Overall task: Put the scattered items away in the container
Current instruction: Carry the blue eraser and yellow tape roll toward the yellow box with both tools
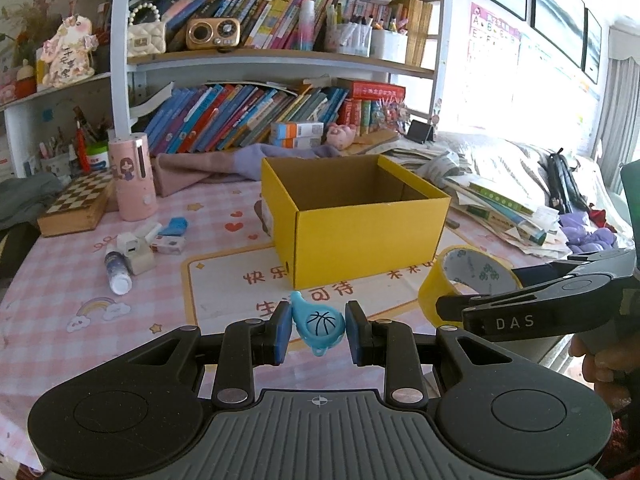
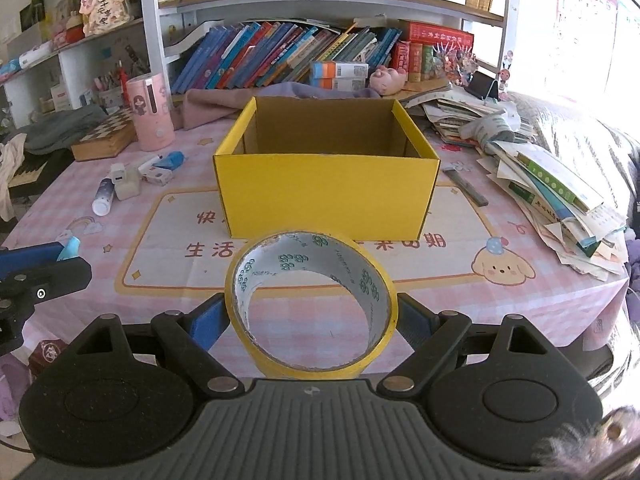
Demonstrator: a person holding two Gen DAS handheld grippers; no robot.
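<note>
Far across the pink checked tablecloth (image 2: 520,304), a bookshelf (image 2: 304,52) holds leaning rows of colourful books, with a gold radio (image 1: 213,33) and a cream quilted handbag (image 1: 146,37) on the shelf above. A wooden chessboard box (image 2: 105,137) lies at the far left beside a pink cylindrical dispenser (image 2: 151,111). A slumped stack of papers and booklets (image 2: 560,200) fills the right side.

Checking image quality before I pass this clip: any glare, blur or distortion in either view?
Left wrist: window side blown out, shelf posts bowed by fisheye, blue whistle and yellow box sharp. Right wrist: same glare upper right, tape roll crisp, a blurred furry sleeve at the bottom right.
</note>
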